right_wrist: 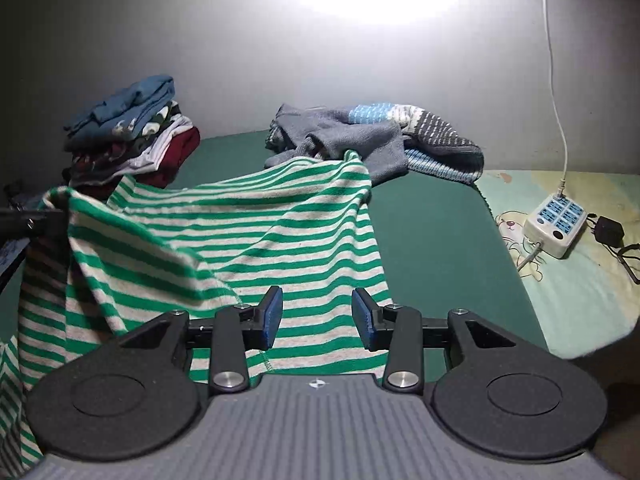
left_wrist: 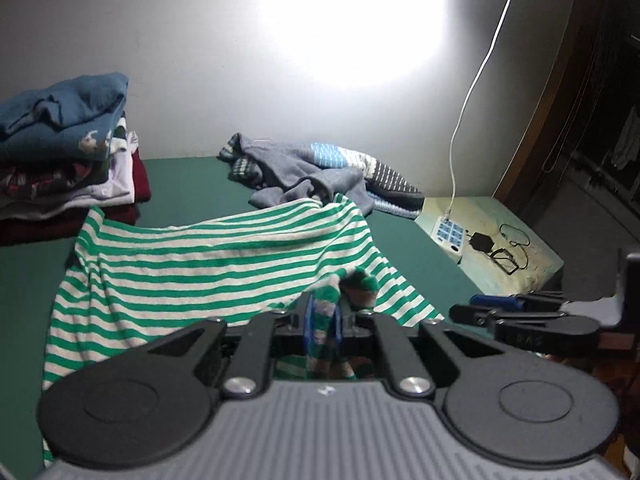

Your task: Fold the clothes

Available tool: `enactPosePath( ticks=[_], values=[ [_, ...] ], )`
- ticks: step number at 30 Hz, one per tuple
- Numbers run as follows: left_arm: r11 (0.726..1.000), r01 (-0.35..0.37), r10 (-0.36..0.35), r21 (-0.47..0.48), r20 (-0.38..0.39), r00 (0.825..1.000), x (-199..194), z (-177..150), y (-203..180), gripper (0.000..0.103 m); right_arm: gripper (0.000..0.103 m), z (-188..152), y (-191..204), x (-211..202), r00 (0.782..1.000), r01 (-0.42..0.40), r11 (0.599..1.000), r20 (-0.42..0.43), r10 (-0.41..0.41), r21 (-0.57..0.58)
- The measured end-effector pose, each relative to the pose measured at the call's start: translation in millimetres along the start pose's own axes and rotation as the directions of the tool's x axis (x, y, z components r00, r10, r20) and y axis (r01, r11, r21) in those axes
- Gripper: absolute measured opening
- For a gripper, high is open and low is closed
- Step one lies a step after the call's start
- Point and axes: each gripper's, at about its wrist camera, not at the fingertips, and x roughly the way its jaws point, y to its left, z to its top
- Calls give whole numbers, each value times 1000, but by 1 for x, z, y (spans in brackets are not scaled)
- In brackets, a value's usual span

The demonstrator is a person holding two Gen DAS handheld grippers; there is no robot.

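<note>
We see the left gripper [left_wrist: 322, 320] clenched on a bunched edge of the green-and-white striped knit shirt [left_wrist: 224, 264], the cloth pinched between its blue pads and lifted, so the fabric drapes away toward 11 o'clock across the dark green bed cover [left_wrist: 408, 248]. In the right wrist view, the right gripper [right_wrist: 317, 318] hovers just above the shirt's near hem with its jaws spread apart, nothing between its blue pads. At 10 o'clock we find a stack of folded clothes [right_wrist: 132, 132], a blue garment on top and a maroon one at the bottom, against the pale wall. At 12 o'clock lies a crumpled heap of grey and blue-striped knitwear [right_wrist: 376, 140], touching the shirt's far corner. At 2 o'clock a white power strip with blue sockets [right_wrist: 556, 224] sits on a pale printed sheet, a white cable rising from it.
</note>
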Motion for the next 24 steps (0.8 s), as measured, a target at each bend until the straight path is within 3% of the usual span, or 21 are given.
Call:
enactPosePath(
  ticks=[8, 10, 12, 13, 15, 21, 24],
  values=[
    [999, 27, -25, -33, 65, 998, -35, -2, -10, 6, 40, -5, 40, 48, 987, -85, 987, -150, 65, -135],
    [999, 32, -29, -39, 79, 996, -41, -2, -13, 6, 40, -3, 57, 51, 974, -194, 970, -143, 174, -144],
    [998, 38, -33, -44, 94, 995, -48, -2, -17, 6, 40, 0, 70, 50, 942, -327, 936, -124, 312, -131],
    [998, 32, -28, -47, 90, 996, -45, -3, -17, 6, 39, 4, 74, 49, 909, -413, 905, -97, 404, -104],
    [998, 18, -14, -52, 80, 997, -39, -5, -17, 6, 40, 8, 76, 51, 870, -493, 868, -61, 490, -64],
    [997, -10, 13, -81, 40, 999, -16, -14, -13, 6, 40, 10, 38, 68, 956, -275, 961, -92, 277, 35],
    [996, -19, 19, -90, 5, 1000, 3, -21, -8, 7, 40, 10, 3, 49, 961, -260, 963, -83, 265, 73]
  ],
)
